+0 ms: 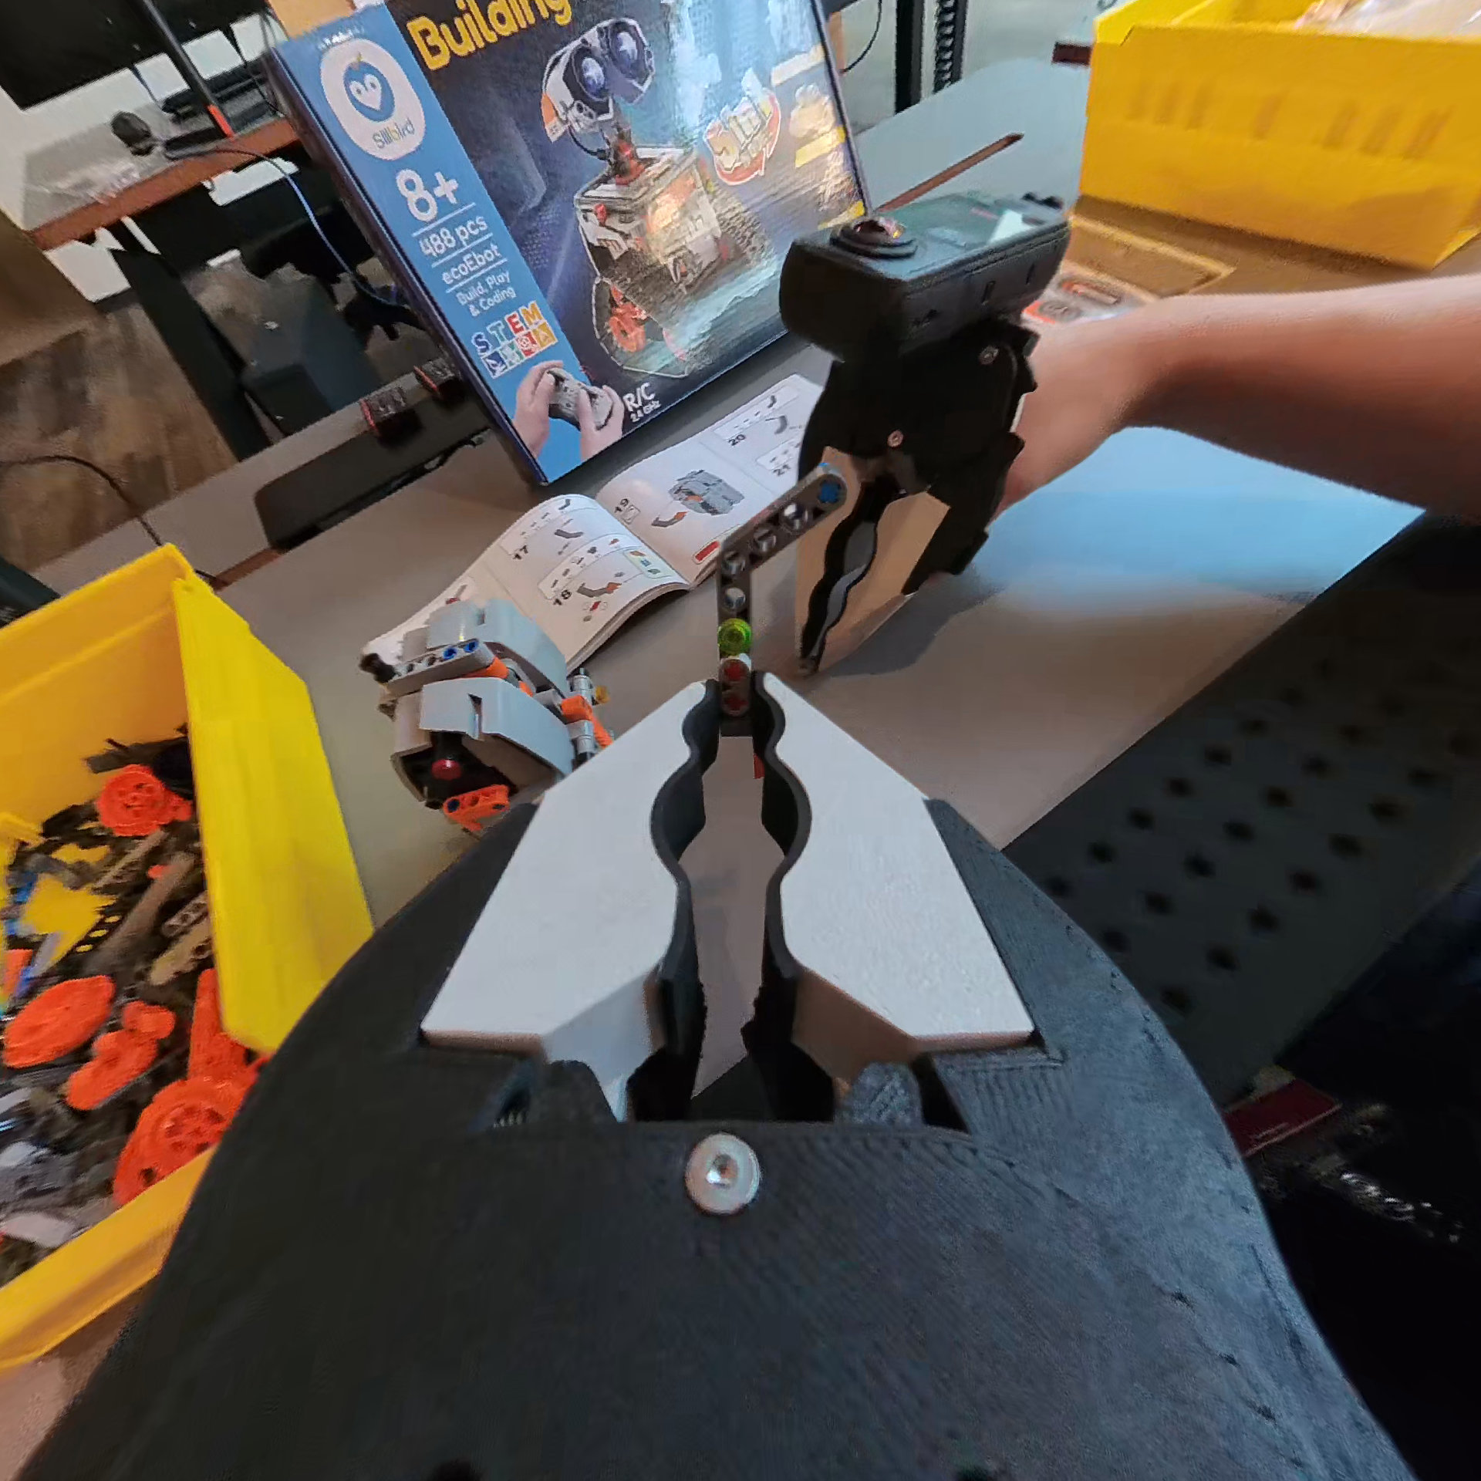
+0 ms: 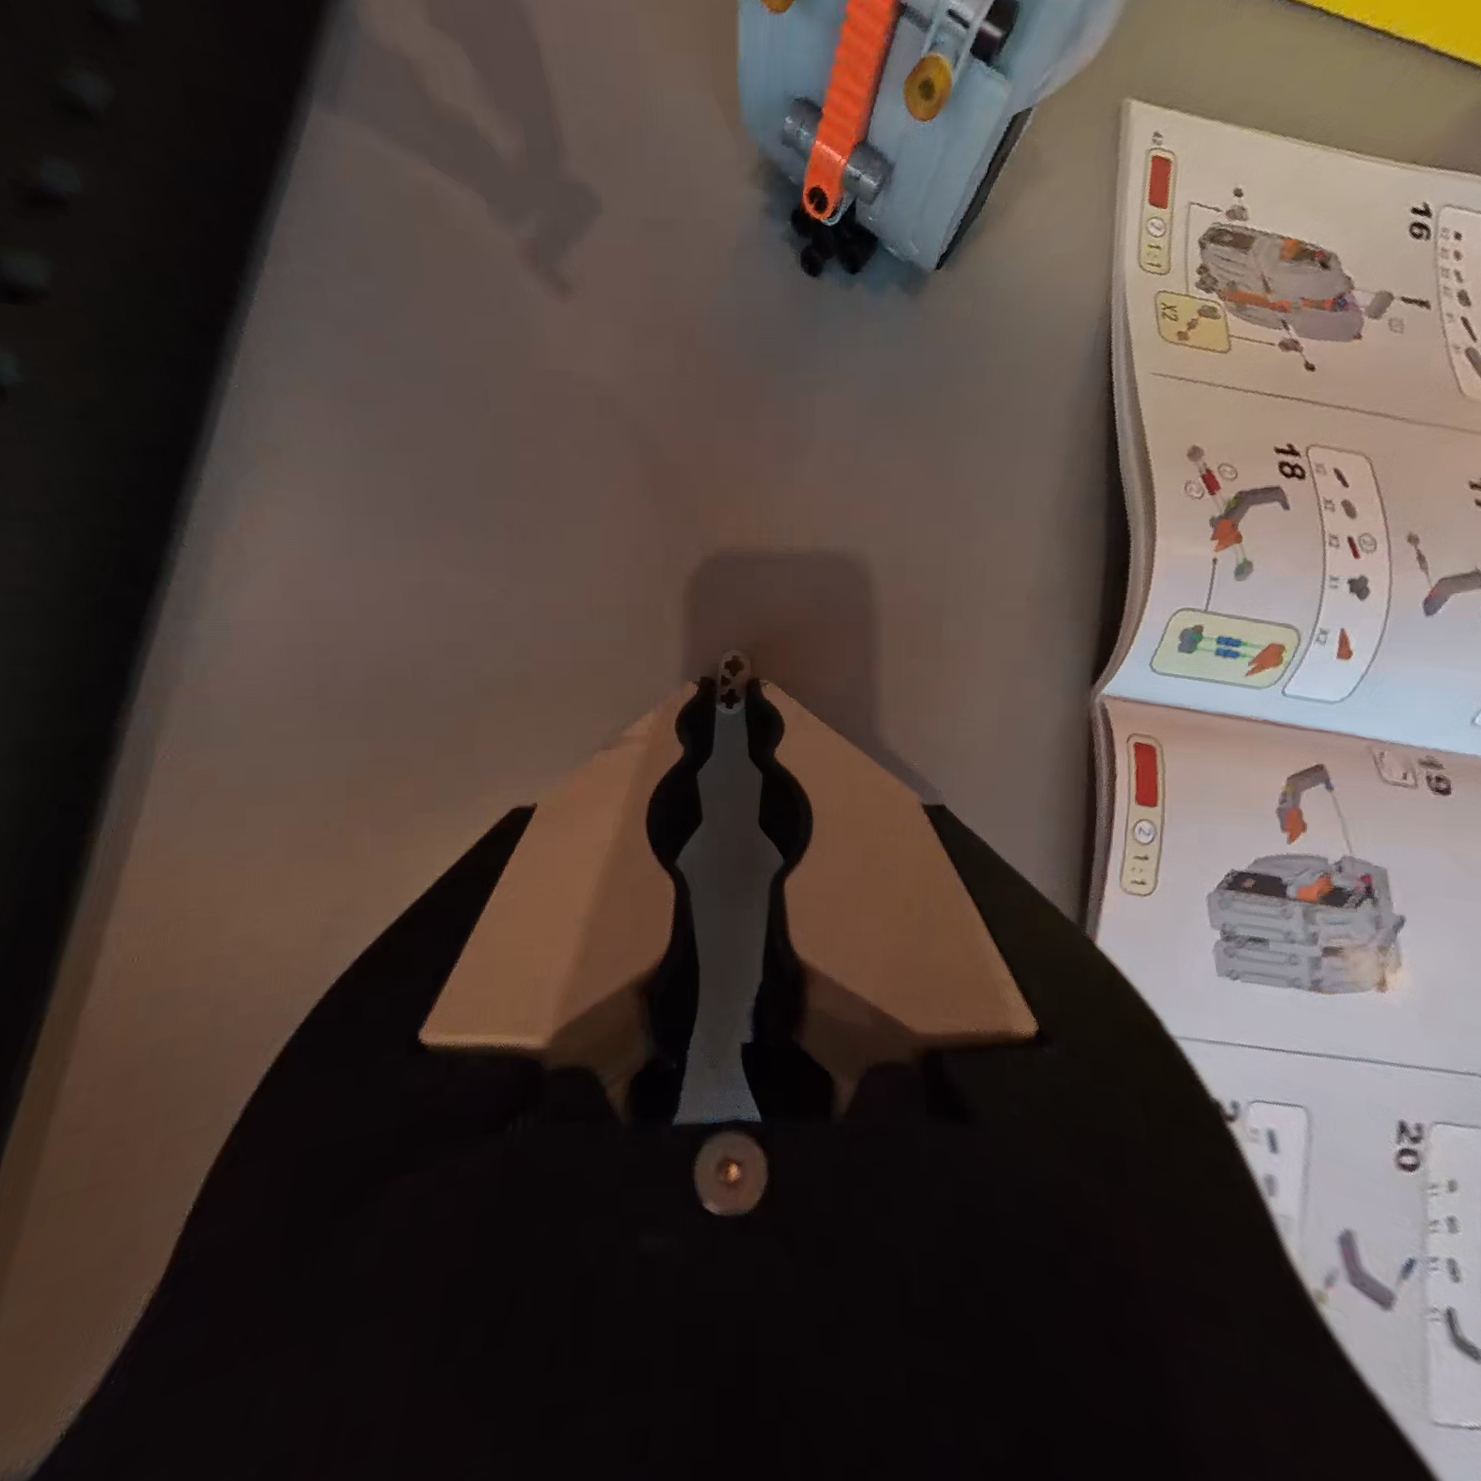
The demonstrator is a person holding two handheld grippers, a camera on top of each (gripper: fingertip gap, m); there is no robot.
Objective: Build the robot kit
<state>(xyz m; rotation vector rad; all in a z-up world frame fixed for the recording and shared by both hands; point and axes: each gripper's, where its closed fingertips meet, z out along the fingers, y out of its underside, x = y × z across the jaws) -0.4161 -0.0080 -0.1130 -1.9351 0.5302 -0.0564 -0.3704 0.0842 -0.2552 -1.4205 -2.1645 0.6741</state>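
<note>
A bent grey beam [image 1: 761,561] is being pinched upright at twelve o'clock by the left gripper [image 1: 733,705], while a small grey connector [image 2: 733,679] is being clamped by the right gripper [image 2: 731,689], poised at one o'clock.

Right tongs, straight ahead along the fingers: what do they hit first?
Probably the bare grey tabletop. The right tongs point steeply down at it, pinching a small grey piece, which would touch first. The grey-and-orange model lies farther ahead and off-line. Depth is unclear.

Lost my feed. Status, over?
Left gripper shut on bent grey beam. Right gripper shut on small grey connector. Half-built grey model beside open manual.
</note>
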